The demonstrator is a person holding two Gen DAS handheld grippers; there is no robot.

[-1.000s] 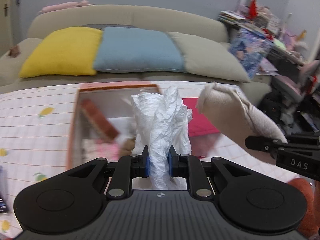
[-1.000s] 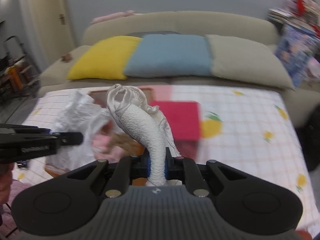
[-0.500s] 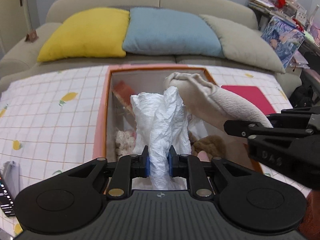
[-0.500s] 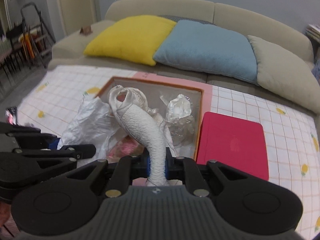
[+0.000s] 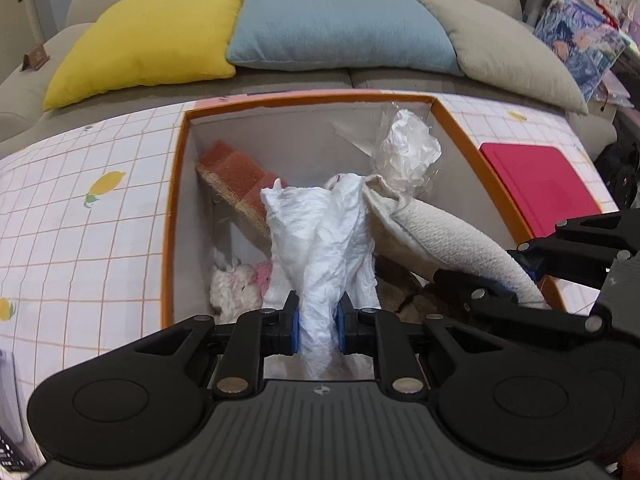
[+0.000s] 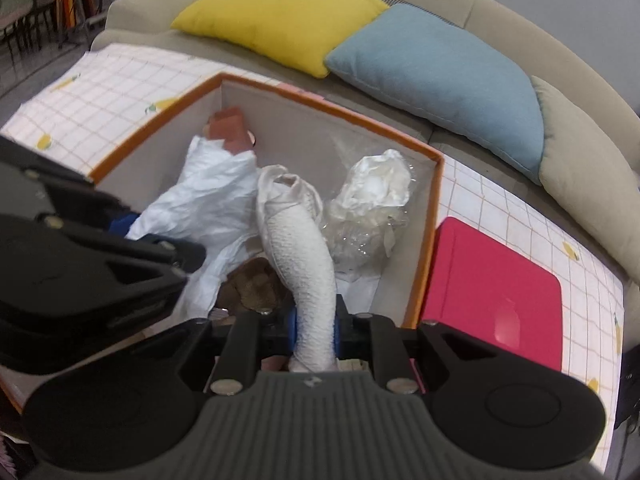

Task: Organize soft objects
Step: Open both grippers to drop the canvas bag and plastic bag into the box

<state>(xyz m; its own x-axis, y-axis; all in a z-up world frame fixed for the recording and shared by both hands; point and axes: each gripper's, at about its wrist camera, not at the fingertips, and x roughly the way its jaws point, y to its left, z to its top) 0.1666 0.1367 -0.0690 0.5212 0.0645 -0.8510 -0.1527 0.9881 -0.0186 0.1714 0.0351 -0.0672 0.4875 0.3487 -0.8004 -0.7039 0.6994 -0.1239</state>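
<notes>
A thin, crinkled white plastic bag (image 5: 320, 236), slightly glossy, is noted. A cream cloth (image 6: 304, 256) of rough, pebbled weave is seen beside it. The box (image 5: 170, 216) appears to be matt cardboard, orange-edged with pale grey inner walls. Within it, clear crumpled plastic film (image 6: 372, 196), a coarse reddish-brown sponge block (image 5: 236, 170) and a fluffy white plush toy (image 5: 234, 288) are recorded. The tablecloth (image 5: 80, 208) looks smooth. The red lid (image 6: 492, 292) is smooth with a faint sheen. Cushions (image 5: 336, 24) are of matt woven fabric.
</notes>
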